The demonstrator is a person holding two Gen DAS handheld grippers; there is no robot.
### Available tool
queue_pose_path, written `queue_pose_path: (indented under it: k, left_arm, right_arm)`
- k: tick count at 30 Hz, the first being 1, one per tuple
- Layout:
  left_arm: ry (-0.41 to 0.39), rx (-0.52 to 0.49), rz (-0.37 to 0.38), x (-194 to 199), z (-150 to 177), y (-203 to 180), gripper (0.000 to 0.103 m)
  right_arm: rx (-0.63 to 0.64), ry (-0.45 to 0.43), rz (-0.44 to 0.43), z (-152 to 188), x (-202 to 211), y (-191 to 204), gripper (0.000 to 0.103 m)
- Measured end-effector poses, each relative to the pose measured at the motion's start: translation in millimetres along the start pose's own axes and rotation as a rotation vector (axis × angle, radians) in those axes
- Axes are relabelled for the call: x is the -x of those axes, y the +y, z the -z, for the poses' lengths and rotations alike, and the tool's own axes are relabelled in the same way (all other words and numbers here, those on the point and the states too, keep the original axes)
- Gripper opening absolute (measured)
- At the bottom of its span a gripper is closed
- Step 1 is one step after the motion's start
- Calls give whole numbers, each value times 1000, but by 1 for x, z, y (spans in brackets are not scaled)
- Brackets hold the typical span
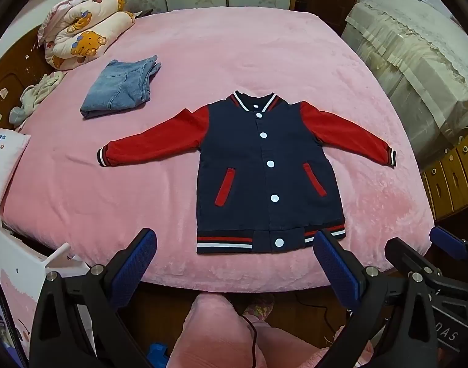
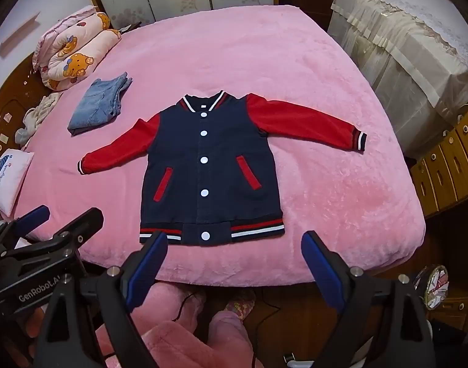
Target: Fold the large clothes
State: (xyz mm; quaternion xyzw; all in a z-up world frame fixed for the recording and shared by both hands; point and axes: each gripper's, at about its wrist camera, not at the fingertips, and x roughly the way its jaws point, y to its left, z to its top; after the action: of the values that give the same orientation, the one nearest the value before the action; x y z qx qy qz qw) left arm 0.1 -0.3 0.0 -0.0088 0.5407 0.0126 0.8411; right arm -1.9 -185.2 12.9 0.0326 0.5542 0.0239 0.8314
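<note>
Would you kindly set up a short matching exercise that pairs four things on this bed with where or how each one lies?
Things:
1. jacket
2. jeans
3. quilt
4. small pillow

States:
A. rolled up at the far left corner of the bed
B. spread flat, buttoned, sleeves out to both sides
C. at the left edge of the bed, nearer than the jeans
D. folded, beyond the jacket's left-hand sleeve

Pairs: 1-B, 2-D, 3-A, 4-C
</note>
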Motion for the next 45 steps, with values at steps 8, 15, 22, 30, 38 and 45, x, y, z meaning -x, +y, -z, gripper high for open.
queue_pose_path:
  k: [8,15,22,30,38,45]
  left_arm:
    - [-1,3,7,0,0,0,101]
    - [1,2,9,1,0,-1,101]
    - [6,-4,7,0,-4,-5,101]
    - [-1,3,11,5,-4,-8,101]
    - [-10,-2,0,10,-7,-12,101]
    - [-22,-7,1,14,-5,-11,101]
  right_arm:
    - [1,-1,0,-1,1,-1,89]
    - [0,1,2,-1,0,-3,89]
    - [-3,3,5,-1,0,-4,89]
    - [-3,3,2,-1,1,-7,89]
    - [1,-1,6,0,2,-8,89]
    - [13,-19,17,-2,11,-8,89]
